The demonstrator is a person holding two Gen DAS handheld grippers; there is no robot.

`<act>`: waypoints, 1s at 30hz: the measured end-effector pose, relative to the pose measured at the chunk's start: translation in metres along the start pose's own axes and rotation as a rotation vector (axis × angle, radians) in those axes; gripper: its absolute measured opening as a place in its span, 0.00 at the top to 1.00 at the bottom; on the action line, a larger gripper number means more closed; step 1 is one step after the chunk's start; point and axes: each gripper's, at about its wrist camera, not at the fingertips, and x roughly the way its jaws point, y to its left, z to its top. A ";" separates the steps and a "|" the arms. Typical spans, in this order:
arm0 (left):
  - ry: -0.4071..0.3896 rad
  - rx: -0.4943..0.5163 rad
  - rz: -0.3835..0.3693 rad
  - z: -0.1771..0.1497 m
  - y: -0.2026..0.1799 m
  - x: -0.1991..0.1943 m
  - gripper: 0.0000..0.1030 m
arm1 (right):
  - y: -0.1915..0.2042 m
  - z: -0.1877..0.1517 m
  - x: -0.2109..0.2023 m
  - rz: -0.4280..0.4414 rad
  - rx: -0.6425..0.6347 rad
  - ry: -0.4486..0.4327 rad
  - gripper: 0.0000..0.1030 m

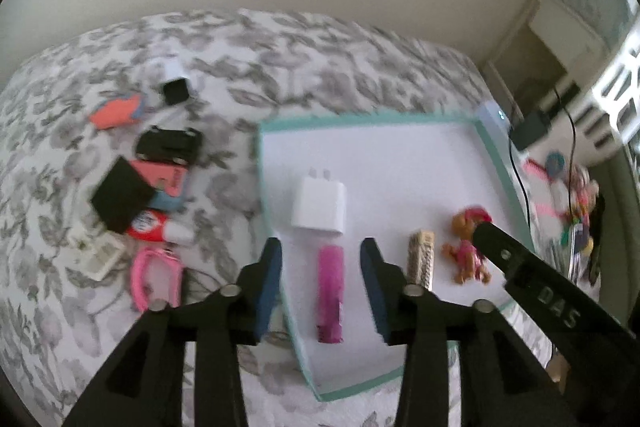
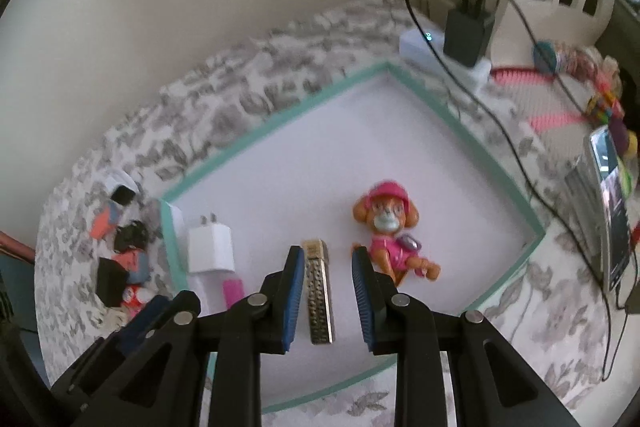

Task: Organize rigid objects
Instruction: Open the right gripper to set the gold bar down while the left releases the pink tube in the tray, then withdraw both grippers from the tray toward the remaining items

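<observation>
Inside the shallow white tray with a teal rim point(image 1: 496, 163) lie 4 things in a row: white plug-in charger block point(image 1: 318, 205), pink plastic tube point(image 1: 330, 291), gold dimpled metal bar point(image 2: 318, 293), orange toy pup in pink point(image 2: 390, 231). Left gripper point(image 1: 321, 249) stands open, clear of the tube; right gripper point(image 2: 326, 257) open astride the bar, holding nothing

Both views look steeply down from just behind their own jaws onto a bed point(image 1: 280, 67), close above a white tray point(image 1: 400, 163). The left wrist view sits over the tray's left edge, facing the wall. The right wrist view sits further right, over the tray point(image 2: 320, 155). Both share the tray, a charger point(image 1: 318, 205) point(image 2: 210, 245), a gold bar point(image 1: 420, 261) point(image 2: 318, 297) and a toy dog point(image 1: 466, 251) point(image 2: 390, 227).
</observation>
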 end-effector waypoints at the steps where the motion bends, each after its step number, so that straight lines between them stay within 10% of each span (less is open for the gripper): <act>1: -0.012 -0.024 0.007 0.002 0.006 -0.004 0.58 | 0.001 0.001 -0.004 0.008 -0.003 -0.016 0.64; 5: -0.039 -0.095 0.043 0.008 0.028 -0.011 0.44 | 0.008 0.002 -0.010 0.015 -0.016 -0.044 0.37; 15: -0.108 -0.209 0.214 0.012 0.071 -0.023 0.09 | 0.029 -0.002 -0.006 -0.006 -0.120 -0.043 0.13; 30: -0.127 -0.347 0.192 0.012 0.105 -0.039 0.09 | 0.059 -0.009 -0.006 0.016 -0.236 -0.081 0.00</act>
